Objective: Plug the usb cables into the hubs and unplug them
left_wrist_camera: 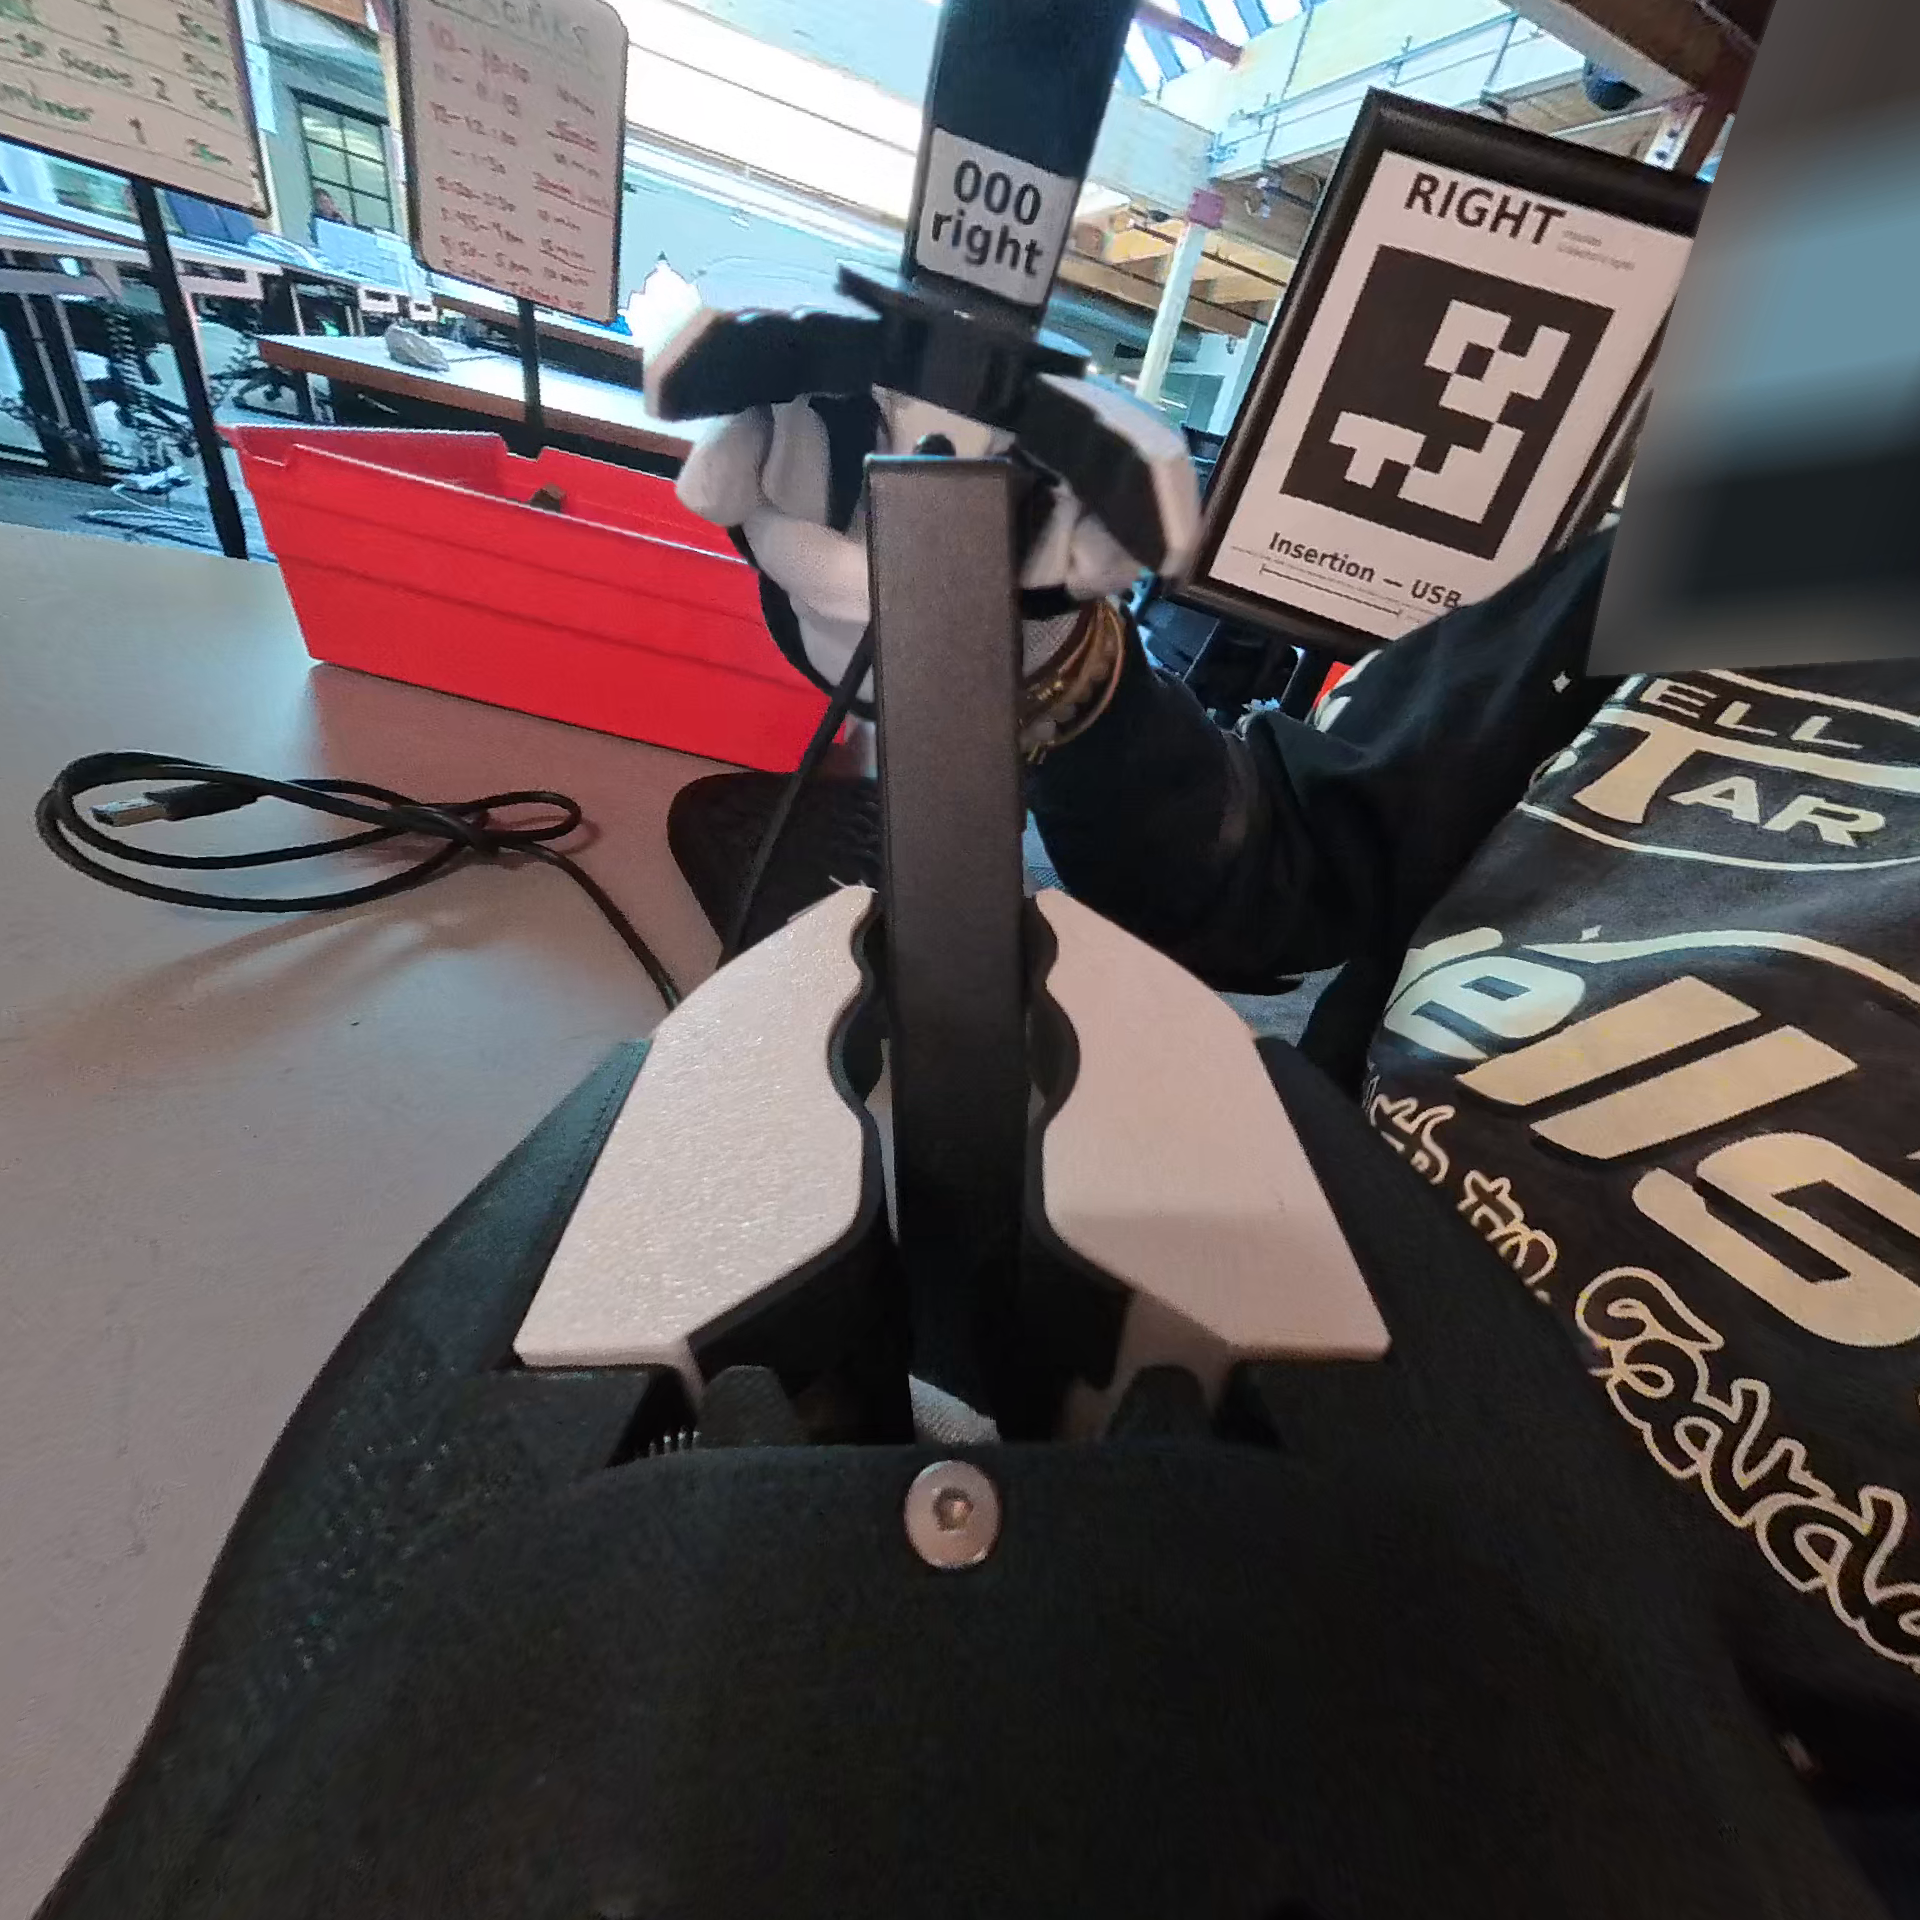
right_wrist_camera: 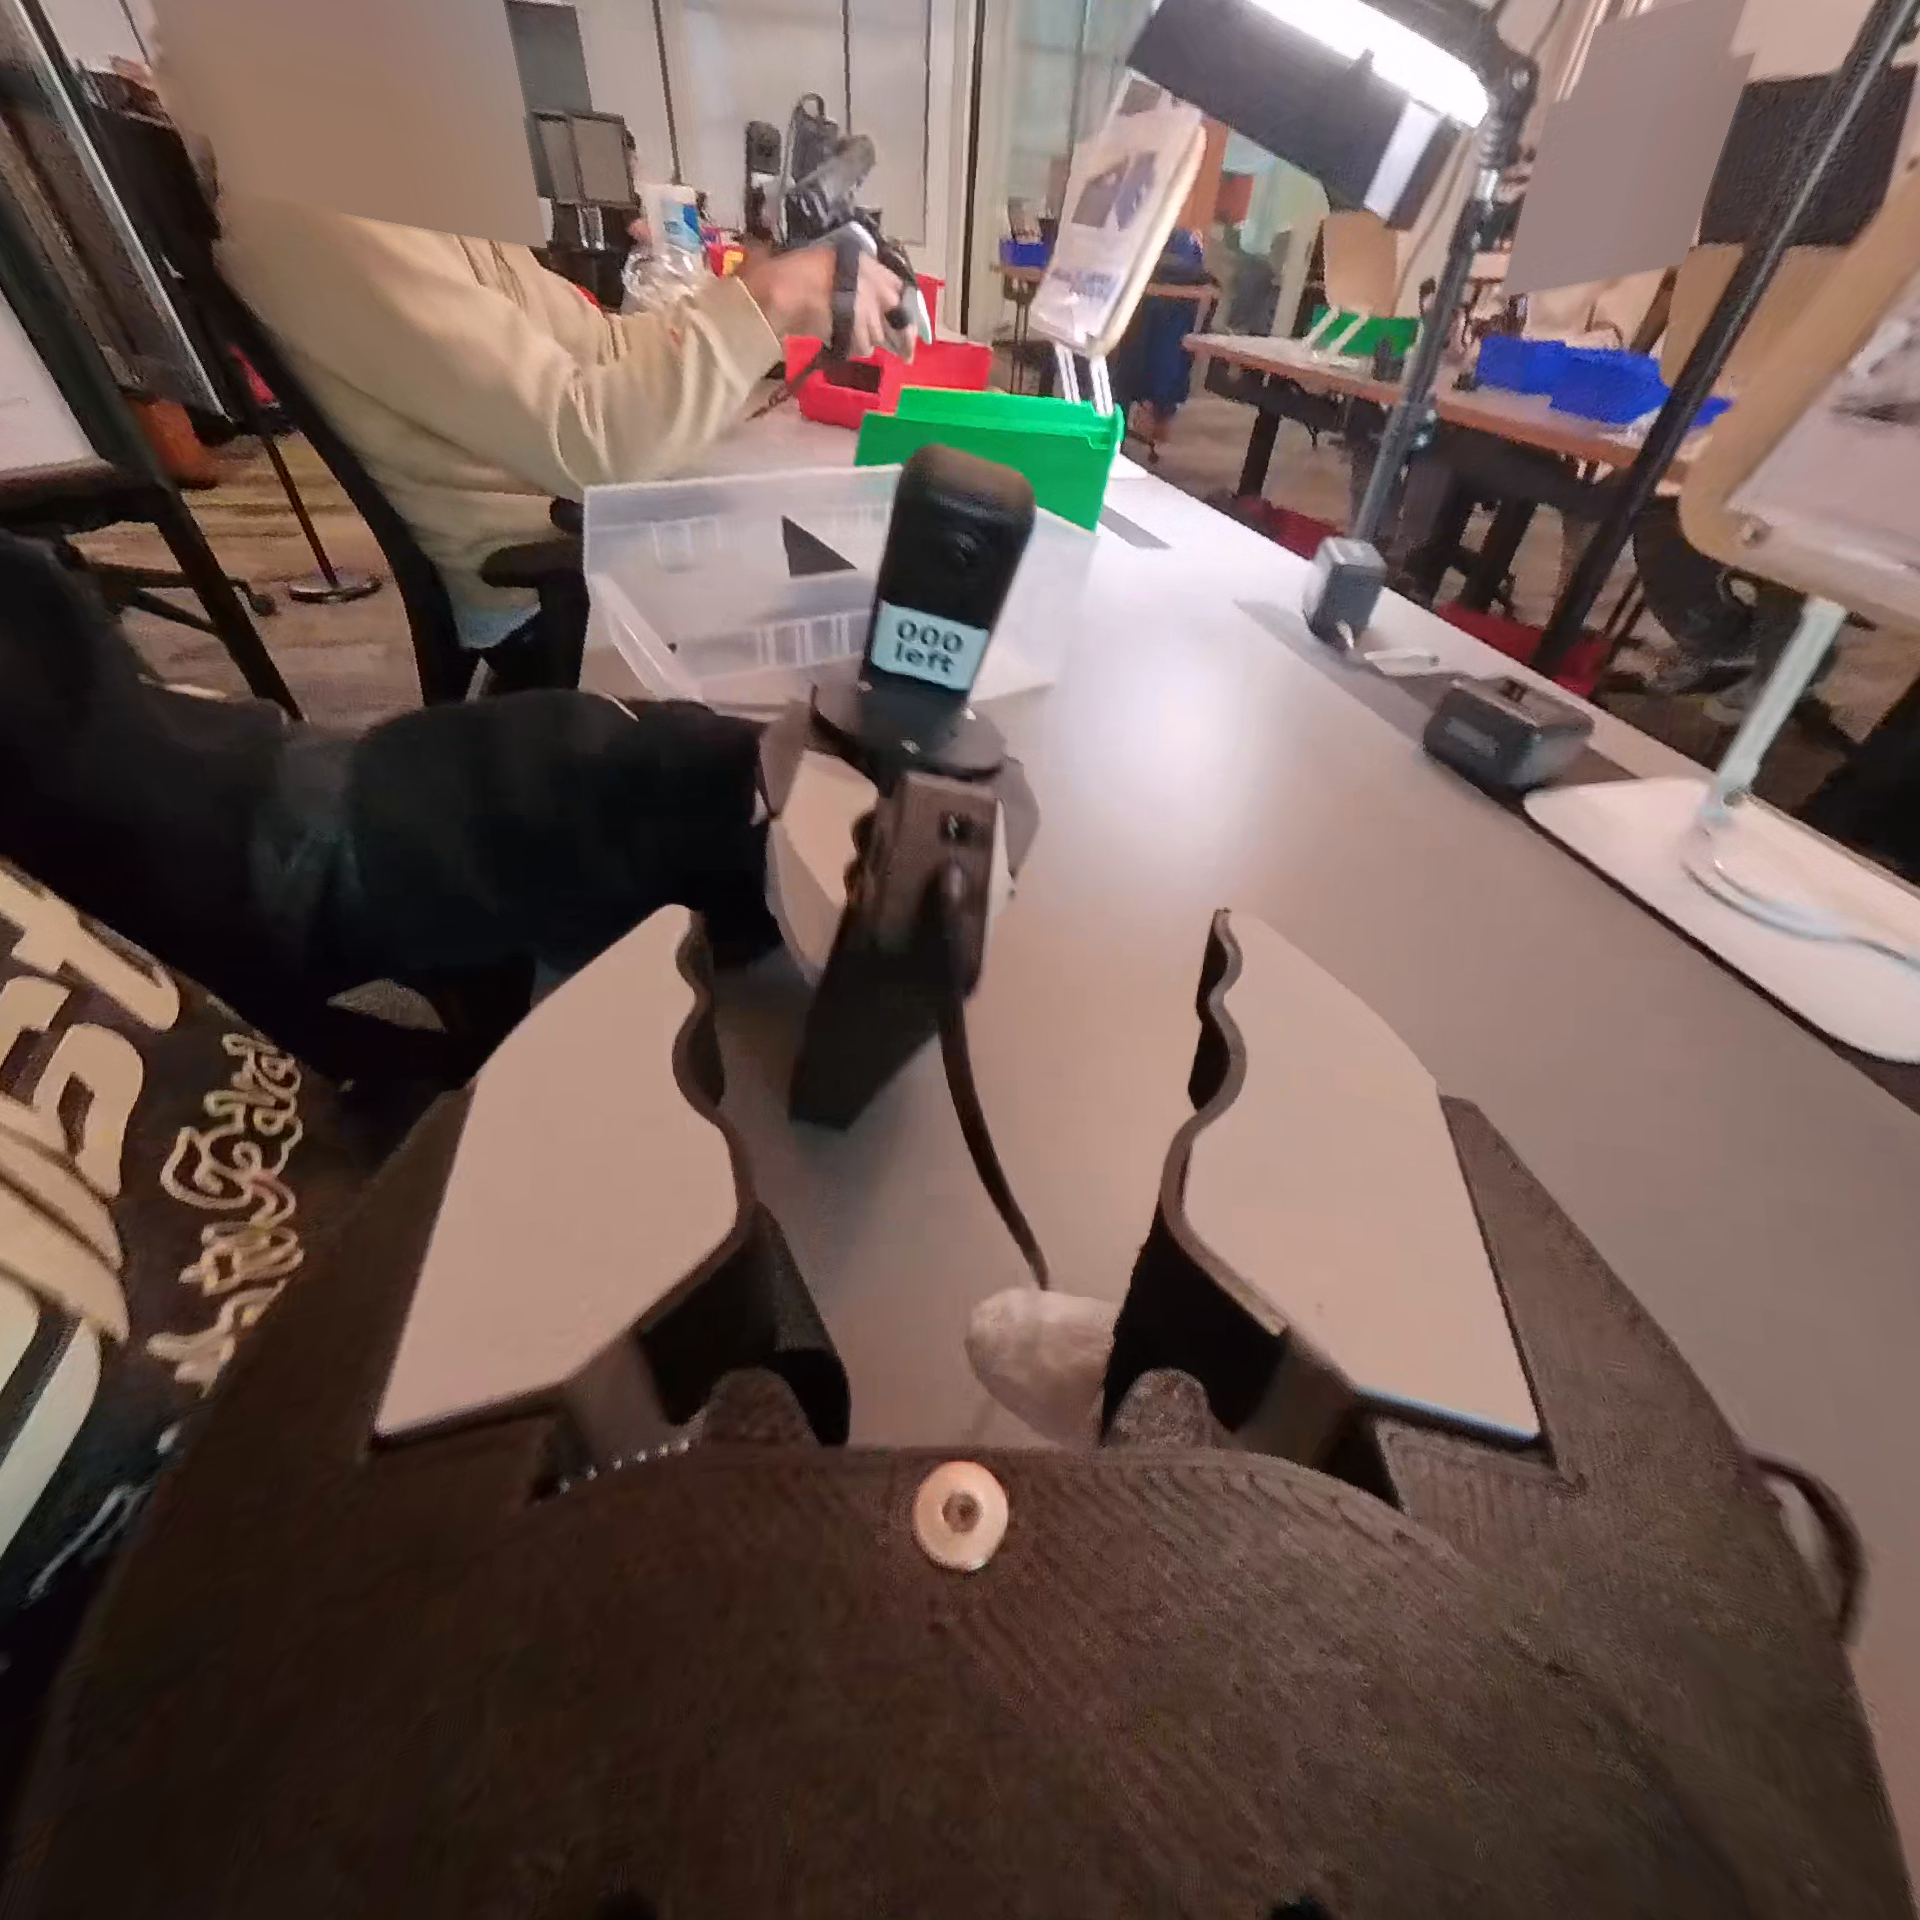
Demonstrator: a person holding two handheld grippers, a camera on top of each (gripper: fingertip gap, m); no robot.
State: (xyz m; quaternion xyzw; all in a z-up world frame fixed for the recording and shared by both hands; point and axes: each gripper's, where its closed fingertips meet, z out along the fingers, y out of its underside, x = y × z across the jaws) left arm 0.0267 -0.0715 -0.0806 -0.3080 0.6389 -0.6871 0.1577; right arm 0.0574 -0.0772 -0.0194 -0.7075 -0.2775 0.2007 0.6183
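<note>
The left gripper (left_wrist_camera: 951, 1091) is clenched on a slim black hub (left_wrist_camera: 940, 727), the right gripper (right_wrist_camera: 956, 1122) released and empty, while the usb cable (left_wrist_camera: 312, 831) lies coiled on the counter (left_wrist_camera: 208, 1143), where its loops could snag during pickup.

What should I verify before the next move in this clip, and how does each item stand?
1. Left tool shut on the hub: ok.
2. Right tool open and empty: ok.
3. USB cable unplugged: ok, it lies looped on the table.
4. Plug held by a tool: not ok, it rests free on the table.
5. Hub ports facing the right tool: cannot tell.
</note>
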